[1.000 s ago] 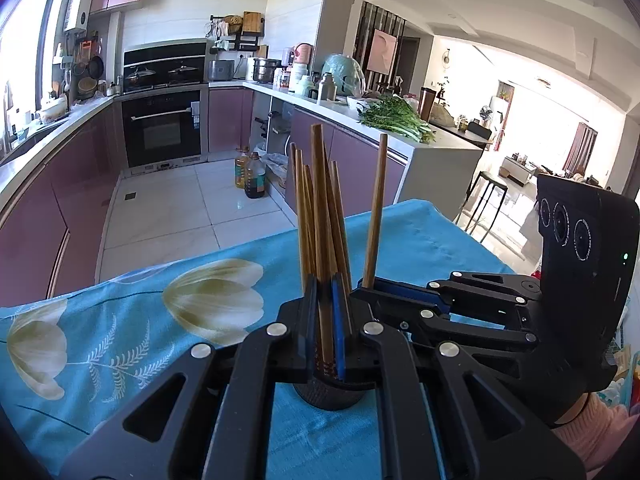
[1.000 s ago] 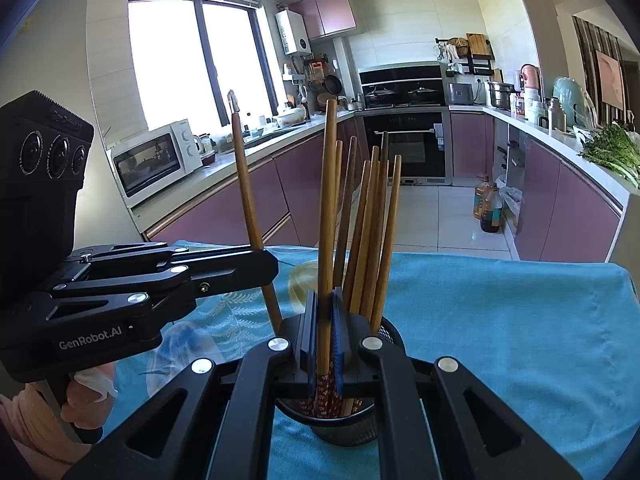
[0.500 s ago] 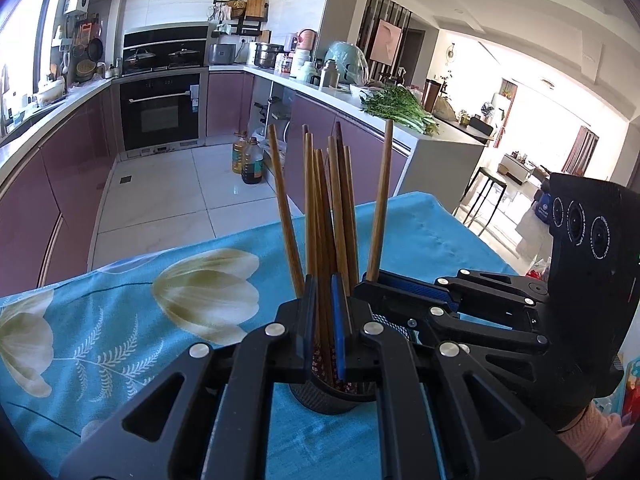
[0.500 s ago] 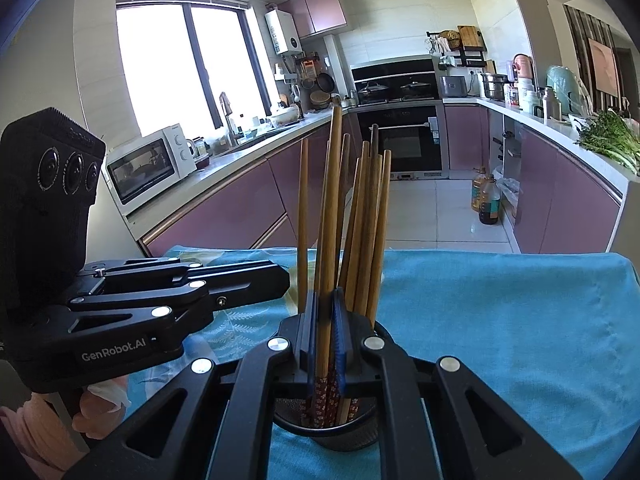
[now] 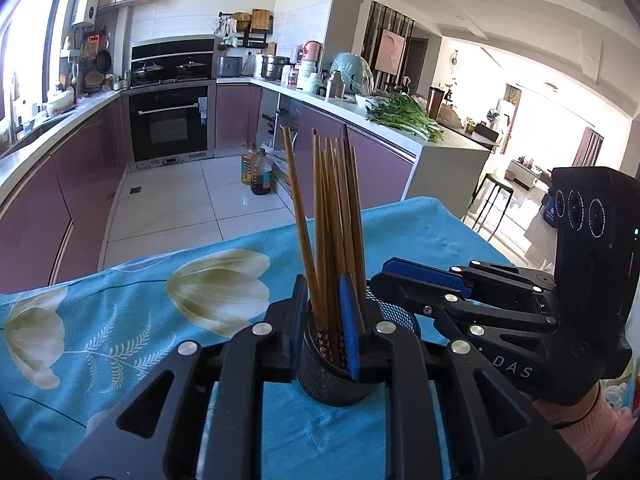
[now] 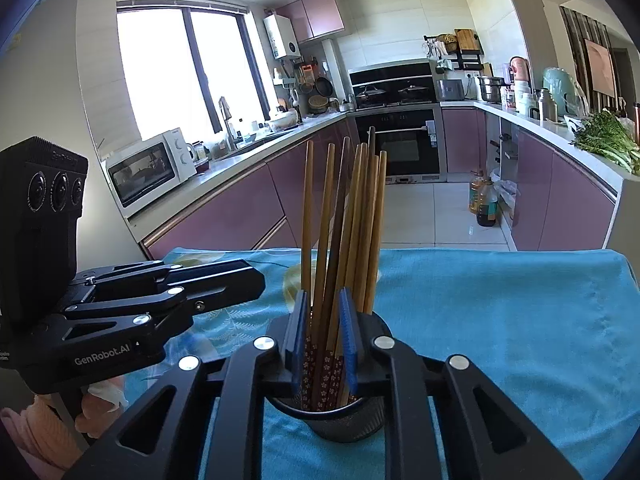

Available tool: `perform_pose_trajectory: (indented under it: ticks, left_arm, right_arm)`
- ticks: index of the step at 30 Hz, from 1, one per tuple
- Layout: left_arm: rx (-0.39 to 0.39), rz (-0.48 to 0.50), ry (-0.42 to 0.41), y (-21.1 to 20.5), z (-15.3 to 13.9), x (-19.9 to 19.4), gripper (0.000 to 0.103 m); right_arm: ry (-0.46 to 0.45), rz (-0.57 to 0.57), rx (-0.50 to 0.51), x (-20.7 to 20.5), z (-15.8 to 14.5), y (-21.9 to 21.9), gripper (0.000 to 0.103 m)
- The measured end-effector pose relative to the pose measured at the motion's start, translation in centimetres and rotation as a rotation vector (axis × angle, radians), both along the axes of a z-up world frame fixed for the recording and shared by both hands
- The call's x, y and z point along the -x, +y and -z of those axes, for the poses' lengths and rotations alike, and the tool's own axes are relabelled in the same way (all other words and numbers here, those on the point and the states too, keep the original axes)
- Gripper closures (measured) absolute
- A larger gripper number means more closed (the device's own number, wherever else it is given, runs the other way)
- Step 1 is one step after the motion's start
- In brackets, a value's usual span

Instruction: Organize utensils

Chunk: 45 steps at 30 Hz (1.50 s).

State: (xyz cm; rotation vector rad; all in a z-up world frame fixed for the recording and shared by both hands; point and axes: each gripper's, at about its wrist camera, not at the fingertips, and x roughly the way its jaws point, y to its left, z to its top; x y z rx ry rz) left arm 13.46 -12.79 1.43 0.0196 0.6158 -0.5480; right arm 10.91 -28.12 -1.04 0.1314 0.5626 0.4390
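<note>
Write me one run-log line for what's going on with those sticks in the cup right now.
left gripper: jaws opening around wooden chopsticks | right gripper: jaws opening, chopsticks between | chopsticks: upright in black mesh cup | surface: blue floral tablecloth

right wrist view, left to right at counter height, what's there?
microwave → faucet → oven → oil bottles on the floor → leafy greens

Both wrist views close, angled down, facing kitchen; share chopstick holder, blue tablecloth.
</note>
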Motion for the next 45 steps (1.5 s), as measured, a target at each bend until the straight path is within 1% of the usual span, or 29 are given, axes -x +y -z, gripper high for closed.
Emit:
perform_pose_trajectory:
  ticks: [1, 2, 3, 4, 5, 6, 7, 8, 9, 10, 11, 12, 13, 16, 21, 25, 32, 36, 45]
  left_arm:
    - [-0.001, -0.013, -0.014, 0.2, -0.1, 0.3, 0.074]
    - [-0.001, -0.034, -0.032, 0.6, -0.2, 0.8, 0.07]
    - [0.001, -0.052, -0.045, 1.0, -0.3, 1.1, 0.061]
    - [0.002, -0.074, -0.064, 1.4, -0.3, 1.6, 0.056]
    - [0.001, -0.091, -0.077, 1.8, -0.4, 1.9, 0.055]
    - [-0.001, -0.113, -0.093, 2.3, -0.5, 2.3, 0.05]
    - [0.0, -0.137, -0.109, 2.8, -0.5, 2.8, 0.038]
    - [0.002, -0.158, -0.123, 3.3, -0.6, 3.1, 0.031]
    - [0.001, -0.187, -0.144, 3.8, -0.7, 3.6, 0.023]
    - [-0.002, -0.208, -0.158, 4.3, -0.8, 3.9, 0.018]
    - [-0.003, -0.237, -0.173, 4.9, -0.8, 4.3, 0.016]
    - [-0.001, -0.261, -0.186, 5.5, -0.8, 4.7, 0.009]
    - [0.001, -0.281, -0.197, 6.1, -0.8, 5.0, 0.006]
    - [0.001, -0.336, -0.224, 7.7, -0.6, 6.1, 0.006]
    - [-0.015, -0.404, -0.268, 9.3, -0.3, 8.0, 0.006]
    - [-0.009, -0.454, -0.307, 10.3, -0.4, 9.4, 0.006]
    - [-0.02, -0.53, -0.369, 11.2, -0.2, 11.2, 0.006]
    - [-0.02, -0.561, -0.382, 11.5, -0.1, 11.9, 0.006]
    - [-0.032, -0.586, -0.391, 11.5, 0.3, 13.0, 0.006]
  right_arm:
    - [-0.006, 0.003, 0.001, 0.2, 0.0, 0.0, 0.078]
    - [-0.012, 0.004, 0.002, 0.5, -0.1, 0.0, 0.073]
    - [-0.017, 0.005, 0.004, 0.7, -0.1, 0.0, 0.071]
    - [-0.024, 0.009, 0.009, 1.0, -0.2, 0.1, 0.063]
    - [-0.036, 0.016, 0.019, 1.3, -0.2, 0.1, 0.055]
    - [-0.047, 0.023, 0.029, 1.6, -0.2, 0.2, 0.052]
    - [-0.062, 0.032, 0.041, 2.0, -0.2, 0.2, 0.044]
    - [-0.077, 0.039, 0.053, 2.3, -0.3, 0.3, 0.038]
    - [-0.088, 0.044, 0.062, 2.7, -0.3, 0.4, 0.035]
    - [-0.102, 0.054, 0.072, 3.1, -0.3, 0.5, 0.028]
    - [-0.113, 0.06, 0.076, 3.4, -0.4, 0.6, 0.02]
    - [-0.126, 0.063, 0.082, 3.7, -0.4, 0.7, 0.018]
    - [-0.137, 0.068, 0.089, 4.1, -0.4, 0.8, 0.017]
    - [-0.175, 0.08, 0.116, 5.3, -0.3, 1.5, 0.006]
    - [-0.216, 0.1, 0.135, 6.8, -0.2, 2.4, 0.007]
    - [-0.241, 0.127, 0.134, 7.8, -0.1, 2.8, 0.006]
    - [-0.282, 0.173, 0.147, 9.3, -0.1, 3.3, 0.006]
    - [-0.299, 0.188, 0.144, 9.9, -0.3, 3.6, 0.006]
    - [-0.326, 0.207, 0.15, 10.9, -0.7, 3.8, 0.006]
